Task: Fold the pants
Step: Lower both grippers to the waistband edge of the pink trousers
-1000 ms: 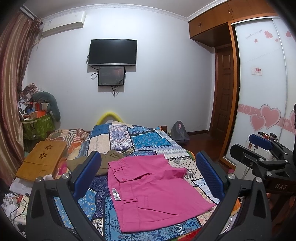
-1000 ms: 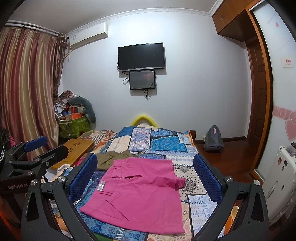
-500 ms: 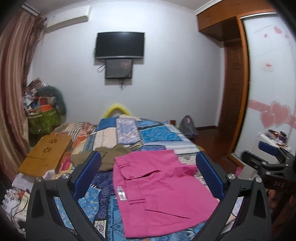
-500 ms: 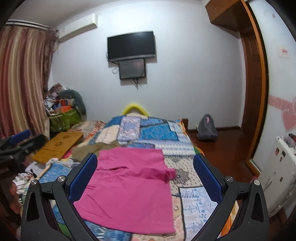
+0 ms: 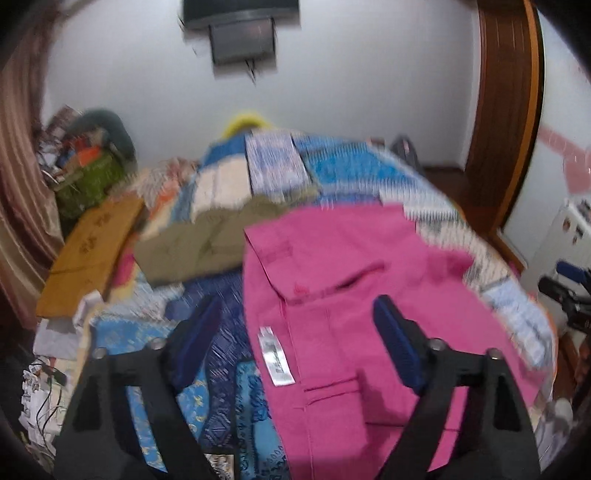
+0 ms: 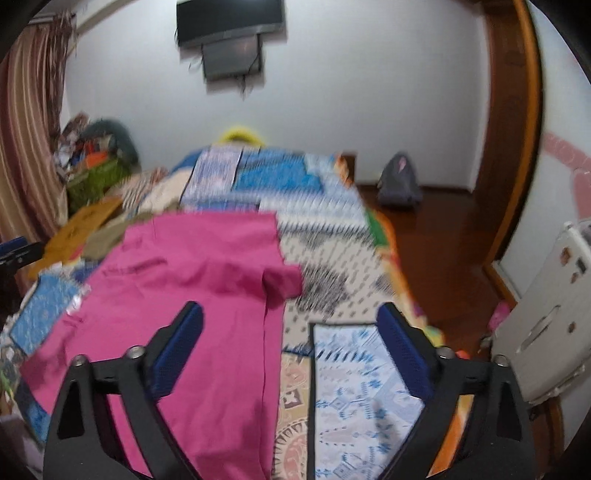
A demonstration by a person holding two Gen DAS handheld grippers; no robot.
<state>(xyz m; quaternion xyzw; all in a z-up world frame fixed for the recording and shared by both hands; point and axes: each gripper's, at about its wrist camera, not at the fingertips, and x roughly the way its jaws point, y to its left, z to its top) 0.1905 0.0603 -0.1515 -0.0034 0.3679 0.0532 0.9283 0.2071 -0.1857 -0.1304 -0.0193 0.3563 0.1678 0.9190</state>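
No text can be read anywhere. The white tag (image 5: 276, 360) on the near left of the pink pants (image 5: 369, 314) bears dark print, but blur hides it.

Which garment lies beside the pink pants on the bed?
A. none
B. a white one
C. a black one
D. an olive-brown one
D: an olive-brown garment lies crumpled on the bed, against the far left corner of the pink pants.

One pink pants (image 5: 369, 295), one olive garment (image 5: 207, 243), two wall screens (image 6: 231, 33), one backpack (image 6: 399, 182).
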